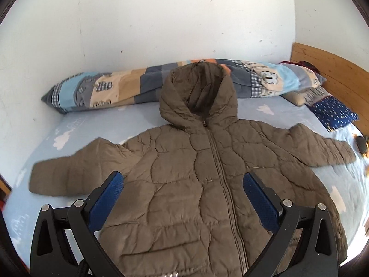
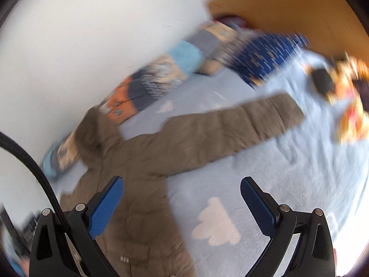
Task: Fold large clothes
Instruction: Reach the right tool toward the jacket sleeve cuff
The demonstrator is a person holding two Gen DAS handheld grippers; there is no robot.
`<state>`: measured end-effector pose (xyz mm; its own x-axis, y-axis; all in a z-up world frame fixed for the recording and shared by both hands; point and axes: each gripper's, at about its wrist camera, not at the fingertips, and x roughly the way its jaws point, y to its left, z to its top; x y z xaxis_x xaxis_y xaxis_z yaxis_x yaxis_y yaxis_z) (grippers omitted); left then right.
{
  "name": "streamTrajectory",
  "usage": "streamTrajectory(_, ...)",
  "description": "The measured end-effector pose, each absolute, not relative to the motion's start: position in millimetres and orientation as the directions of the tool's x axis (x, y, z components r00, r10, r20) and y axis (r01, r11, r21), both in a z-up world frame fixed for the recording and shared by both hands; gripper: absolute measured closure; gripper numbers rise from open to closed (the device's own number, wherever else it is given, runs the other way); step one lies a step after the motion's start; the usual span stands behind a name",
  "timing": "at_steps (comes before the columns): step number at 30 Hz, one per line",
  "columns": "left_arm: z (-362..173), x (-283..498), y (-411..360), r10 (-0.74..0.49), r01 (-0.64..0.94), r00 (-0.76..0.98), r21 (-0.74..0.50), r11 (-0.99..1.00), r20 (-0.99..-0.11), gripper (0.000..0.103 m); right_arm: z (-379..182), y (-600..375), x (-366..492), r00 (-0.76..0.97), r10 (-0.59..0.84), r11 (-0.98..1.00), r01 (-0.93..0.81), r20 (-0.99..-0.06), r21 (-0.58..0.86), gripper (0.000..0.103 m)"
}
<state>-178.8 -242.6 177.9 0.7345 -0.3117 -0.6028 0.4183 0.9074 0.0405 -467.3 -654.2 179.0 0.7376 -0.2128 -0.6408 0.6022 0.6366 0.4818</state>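
1. At 9 o'clock in the left wrist view, a pale blue bed sheet (image 1: pixel 76 131) printed with white clouds is covering the bed and running up to a white wall (image 1: pixel 161 18).
2. A long patchwork bolster (image 1: pixel 120 87) is lying along the wall from 10 to 1 o'clock.
3. The brown puffer jacket (image 1: pixel 184 175) is lying face up at the centre of the sheet, zipped, its hood (image 1: pixel 198 94) reaching toward 12 o'clock and overlapping the bolster, both sleeves spreading outward.
4. The left gripper (image 1: pixel 183 180) is hovering over the jacket's front, its blue-padded jaws standing wide apart and holding nothing.
5. At 2 o'clock a dark blue dotted pillow (image 1: pixel 334 113) is resting near a wooden headboard (image 1: pixel 334 69).
6. The right wrist view is blurring heavily; the right gripper (image 2: pixel 181 185) is hanging wide apart and empty, over the jacket's edge and the sheet, with one sleeve (image 2: pixel 242 124) stretching toward 2 o'clock.
7. At 3 o'clock there, a colourful object (image 2: pixel 346 92) is lying on the sheet, too blurred to identify.
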Motion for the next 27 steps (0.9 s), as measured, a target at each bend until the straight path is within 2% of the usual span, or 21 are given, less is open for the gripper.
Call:
streamTrajectory(4,157,-160,-259,-0.317,0.439,0.665,0.011,0.898,-0.677,0.0,153,-705,-472,0.702,-0.212,0.523,0.669,-0.68,0.528,0.008)
streamTrajectory(5,156,-158,-261,-0.325,0.446,0.661,0.006,0.895,-0.676,0.0,151,-712,-473,0.702,-0.21,0.512,0.672,-0.68,0.536,0.01)
streamTrajectory(14,149,-145,-276,-0.291,0.46,0.677,0.08,0.885,-0.676,0.0,119,-811,-487,0.665,-0.291,0.33,0.744,-0.688,0.581,0.012)
streamTrajectory(18,148,-139,-270,-0.309,0.451,0.656,0.029,0.892,-0.689,0.0,96,-845,-494,0.673,-0.27,0.269,0.739,-0.688,0.617,0.028)
streamTrajectory(20,146,-138,-271,-0.309,0.451,0.653,0.027,0.892,-0.692,0.0,84,-858,-495,0.673,-0.259,0.25,0.74,-0.693,0.625,0.032)
streamTrajectory(27,140,-136,-277,-0.301,0.454,0.65,0.039,0.89,-0.698,0.0,55,-889,-492,0.64,-0.263,0.168,0.768,-0.722,0.619,0.032)
